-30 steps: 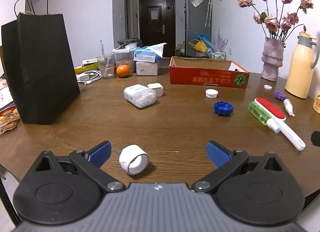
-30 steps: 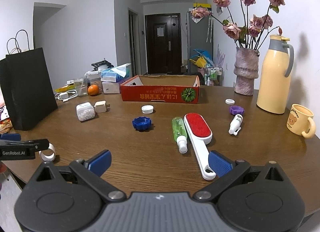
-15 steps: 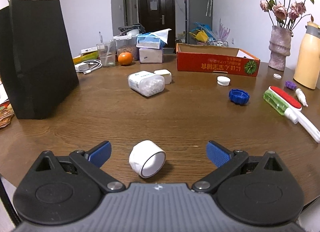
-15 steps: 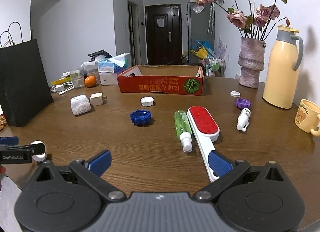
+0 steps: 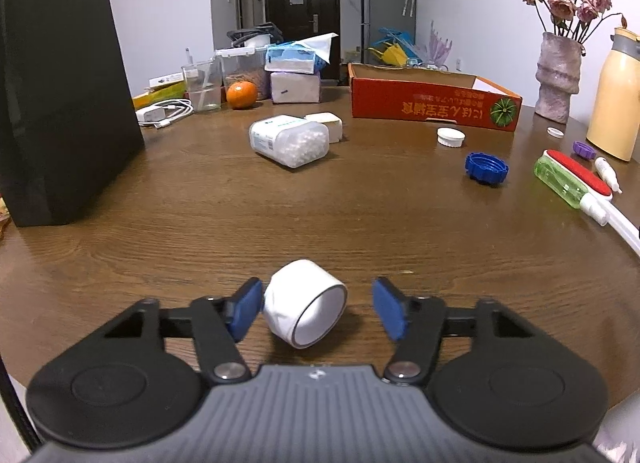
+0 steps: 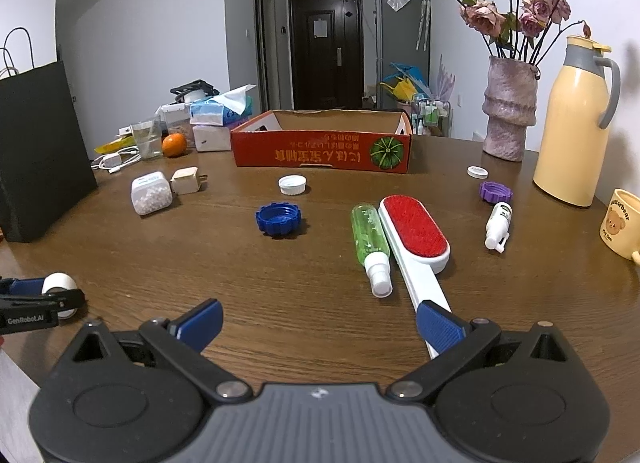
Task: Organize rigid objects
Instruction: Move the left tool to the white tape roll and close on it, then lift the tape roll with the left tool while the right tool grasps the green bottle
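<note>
White tape roll (image 5: 304,309) between closing left claw (image 5: 316,309); right claw (image 6: 316,323) wide, empty.

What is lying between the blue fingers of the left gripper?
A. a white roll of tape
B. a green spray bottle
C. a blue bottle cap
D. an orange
A. The white roll of tape lies on the table between the fingers of the left gripper, which are closing on it; one finger is at its side, the other still apart.
</note>
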Motion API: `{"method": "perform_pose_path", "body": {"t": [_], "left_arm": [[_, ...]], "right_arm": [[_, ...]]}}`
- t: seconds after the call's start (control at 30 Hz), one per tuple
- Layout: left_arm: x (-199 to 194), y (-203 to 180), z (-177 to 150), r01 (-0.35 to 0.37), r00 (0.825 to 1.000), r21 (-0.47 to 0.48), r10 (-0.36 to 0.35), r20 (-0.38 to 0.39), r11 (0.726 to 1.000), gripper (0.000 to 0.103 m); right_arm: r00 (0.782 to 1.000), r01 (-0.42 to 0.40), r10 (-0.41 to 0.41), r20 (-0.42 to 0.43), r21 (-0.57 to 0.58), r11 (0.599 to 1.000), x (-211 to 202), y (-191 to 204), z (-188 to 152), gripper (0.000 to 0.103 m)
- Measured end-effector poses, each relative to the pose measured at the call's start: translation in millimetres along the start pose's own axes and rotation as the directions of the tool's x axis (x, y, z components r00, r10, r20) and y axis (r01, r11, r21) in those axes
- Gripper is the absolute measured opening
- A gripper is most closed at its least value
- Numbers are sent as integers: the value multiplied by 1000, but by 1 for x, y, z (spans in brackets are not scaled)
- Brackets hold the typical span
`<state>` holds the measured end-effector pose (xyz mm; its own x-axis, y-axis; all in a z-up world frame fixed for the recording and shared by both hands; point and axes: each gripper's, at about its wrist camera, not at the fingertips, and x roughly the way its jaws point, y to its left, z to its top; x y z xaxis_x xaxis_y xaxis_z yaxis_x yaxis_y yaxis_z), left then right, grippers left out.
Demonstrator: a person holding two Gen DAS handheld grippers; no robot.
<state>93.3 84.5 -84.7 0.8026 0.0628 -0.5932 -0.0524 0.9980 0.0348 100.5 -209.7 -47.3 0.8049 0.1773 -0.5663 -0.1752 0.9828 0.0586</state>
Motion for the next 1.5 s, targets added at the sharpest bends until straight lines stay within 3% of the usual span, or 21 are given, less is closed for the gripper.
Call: {"method": "perform_pose_path", "body": {"t": [0.07, 0.53, 1.1, 1.5], "left_arm": [[2, 1, 0, 5, 1000, -2, -5, -2, 1000, 49], [5, -4, 10, 16, 1000, -12, -16, 18, 1000, 48], [10, -40, 44, 78, 995, -14, -77, 61, 997, 48], [26, -57, 65, 101, 993, -27, -99, 62, 995, 48]], "right_arm": [[1000, 1, -1, -4, 0, 1000, 2, 0, 0, 103], [1000, 4, -4, -17, 6, 1000, 11, -4, 1, 103], [999, 46, -46, 5, 16, 999, 27, -35, 12, 103], [999, 31, -29, 39, -47, 998, 55, -43, 32, 88]]}}
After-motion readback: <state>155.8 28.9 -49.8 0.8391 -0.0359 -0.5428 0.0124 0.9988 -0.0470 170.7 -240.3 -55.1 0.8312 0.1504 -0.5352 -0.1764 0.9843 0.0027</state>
